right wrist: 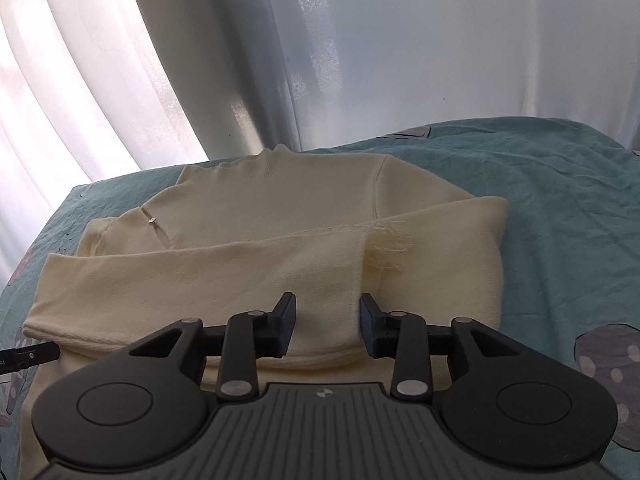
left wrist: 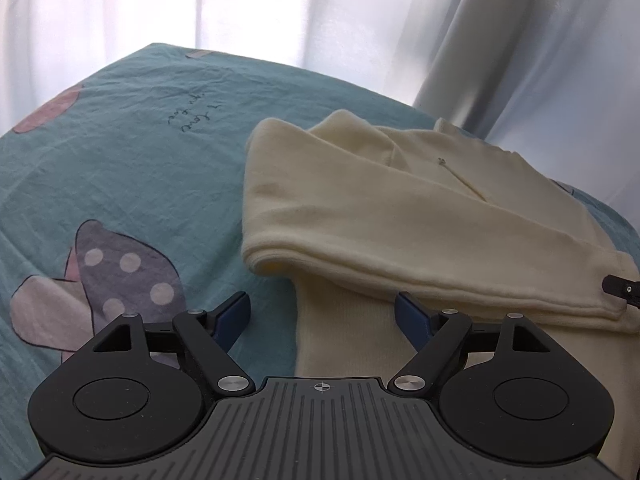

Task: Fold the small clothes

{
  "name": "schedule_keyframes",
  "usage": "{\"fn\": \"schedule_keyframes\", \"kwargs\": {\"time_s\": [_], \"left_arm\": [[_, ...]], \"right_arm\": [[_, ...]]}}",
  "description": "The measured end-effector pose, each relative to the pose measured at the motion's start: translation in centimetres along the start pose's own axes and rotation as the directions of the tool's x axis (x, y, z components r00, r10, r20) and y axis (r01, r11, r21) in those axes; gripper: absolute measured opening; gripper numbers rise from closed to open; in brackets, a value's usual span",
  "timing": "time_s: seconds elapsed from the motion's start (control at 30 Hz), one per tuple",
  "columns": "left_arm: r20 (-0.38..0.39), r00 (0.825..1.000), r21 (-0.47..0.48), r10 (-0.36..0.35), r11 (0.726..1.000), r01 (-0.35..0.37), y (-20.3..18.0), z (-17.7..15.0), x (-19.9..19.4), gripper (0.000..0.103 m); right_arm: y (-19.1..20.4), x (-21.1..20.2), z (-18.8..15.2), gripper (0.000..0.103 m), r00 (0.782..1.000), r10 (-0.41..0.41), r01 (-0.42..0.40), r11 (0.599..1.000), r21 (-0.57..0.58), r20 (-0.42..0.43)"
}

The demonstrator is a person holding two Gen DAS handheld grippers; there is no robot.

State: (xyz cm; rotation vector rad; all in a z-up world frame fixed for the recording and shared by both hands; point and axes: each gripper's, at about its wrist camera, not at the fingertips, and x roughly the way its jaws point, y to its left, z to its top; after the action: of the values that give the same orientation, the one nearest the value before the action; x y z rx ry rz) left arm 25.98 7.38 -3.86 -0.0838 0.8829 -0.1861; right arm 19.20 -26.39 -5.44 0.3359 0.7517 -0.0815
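Observation:
A cream knitted sweater (left wrist: 400,208) lies flat on the teal bedsheet (left wrist: 140,152), with both sleeves folded across its body. In the right wrist view the sweater (right wrist: 260,208) fills the middle, a frayed sleeve cuff (right wrist: 388,244) on top. My left gripper (left wrist: 322,312) is open and empty, low over the sweater's lower left edge. My right gripper (right wrist: 328,320) is open and empty, its fingers on either side of a sleeve edge seam (right wrist: 354,300) without pinching it. The tip of the other gripper shows at each view's edge.
The teal sheet (right wrist: 560,208) carries cartoon bow prints (left wrist: 120,272) and handwriting print. White curtains (left wrist: 280,8) hang behind the bed's far edge, with a pale wall or panel (right wrist: 440,48) at the right.

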Motion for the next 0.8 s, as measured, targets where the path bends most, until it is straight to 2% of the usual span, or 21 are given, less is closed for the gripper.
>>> {"fn": "schedule_keyframes", "kwargs": {"time_s": [0.03,0.07,0.17,0.27,0.33,0.4,0.5,0.6,0.73,0.8], "left_arm": [[0.001,1.000,-0.002,0.002,1.000,-0.002,0.0,0.0,0.0,0.085],[0.000,1.000,-0.004,0.004,1.000,-0.004,0.0,0.0,-0.1,0.085],[0.007,1.000,-0.007,0.019,1.000,-0.019,0.1,0.1,-0.3,0.085],[0.013,0.999,0.001,0.035,0.999,-0.035,0.3,0.3,-0.4,0.086],[0.015,0.999,-0.003,0.041,0.999,-0.041,0.4,0.4,-0.5,0.086],[0.016,0.999,-0.009,0.042,0.999,-0.042,0.6,0.4,-0.5,0.086],[0.014,0.999,-0.005,0.045,0.999,-0.044,0.6,0.5,-0.4,0.086],[0.015,0.999,0.002,0.051,0.999,-0.051,0.6,0.7,-0.7,0.086],[0.045,0.998,-0.009,0.046,0.999,-0.046,0.5,1.4,-1.6,0.086],[0.057,0.997,-0.012,0.043,0.999,-0.042,0.6,1.9,-2.0,0.086]], "right_arm": [[0.3,0.0,0.1,0.014,1.000,0.009,-0.009,1.000,-0.017,0.000],[0.7,0.1,0.1,0.001,1.000,0.003,-0.003,0.999,-0.042,0.002],[2.2,-0.6,0.0,0.001,0.996,-0.054,0.065,0.983,-0.170,0.065],[3.6,-2.1,0.1,0.001,0.970,-0.149,0.203,0.931,-0.303,0.192],[3.5,-2.6,0.5,0.001,0.949,-0.209,0.281,0.900,-0.333,0.237],[2.5,-2.4,1.0,0.001,0.935,-0.257,0.329,0.886,-0.327,0.245],[0.6,-2.0,1.6,0.001,0.938,-0.281,0.331,0.899,-0.287,0.202],[-0.2,-1.8,1.6,0.001,0.937,-0.296,0.339,0.895,-0.288,0.185],[-1.3,-2.2,1.7,0.001,0.955,-0.253,0.286,0.926,-0.245,0.157],[-2.0,-2.6,1.6,0.001,0.969,-0.208,0.234,0.950,-0.208,0.136]]}}
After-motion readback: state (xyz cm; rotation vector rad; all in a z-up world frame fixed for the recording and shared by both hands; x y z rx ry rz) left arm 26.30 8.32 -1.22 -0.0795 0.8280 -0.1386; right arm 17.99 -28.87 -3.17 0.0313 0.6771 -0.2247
